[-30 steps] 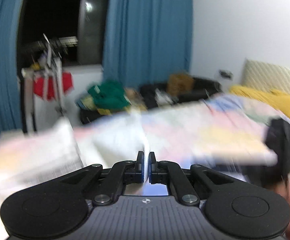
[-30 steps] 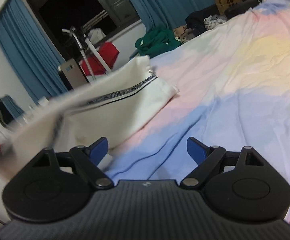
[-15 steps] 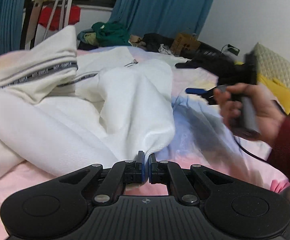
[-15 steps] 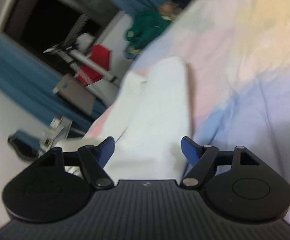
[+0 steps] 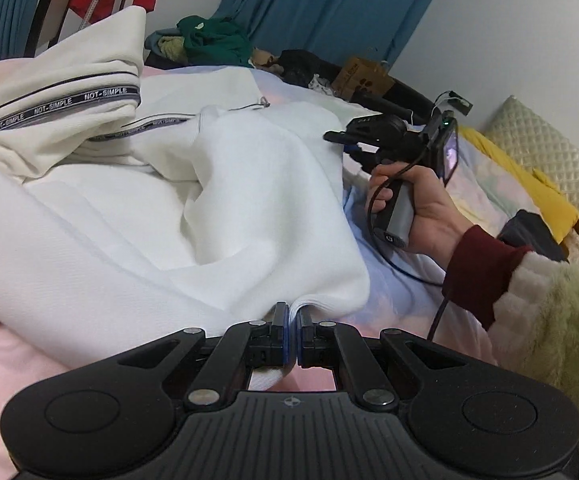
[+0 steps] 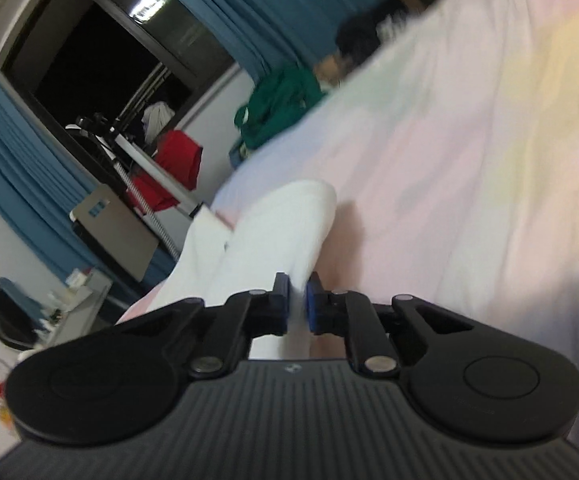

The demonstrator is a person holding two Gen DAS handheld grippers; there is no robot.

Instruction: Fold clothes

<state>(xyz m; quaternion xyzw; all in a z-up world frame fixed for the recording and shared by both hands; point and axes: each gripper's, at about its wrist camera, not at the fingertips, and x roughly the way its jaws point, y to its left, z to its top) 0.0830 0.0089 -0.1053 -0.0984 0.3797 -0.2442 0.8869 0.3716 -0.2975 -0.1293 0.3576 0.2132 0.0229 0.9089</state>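
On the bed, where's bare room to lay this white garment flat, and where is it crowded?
Bare bedsheet stretches right of the white garment, up toward the green clothes pile. A smaller pink patch lies at the near left. Crowded: the garment's bunched folds in the middle, and the yellow blanket by the headboard.

white garment (image 5: pixel 229 200) heaped left, bare bedsheet (image 6: pixel 469 160) right

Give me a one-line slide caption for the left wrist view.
Left gripper pinches the white garment's hem on the bed; right gripper meets its far edge.
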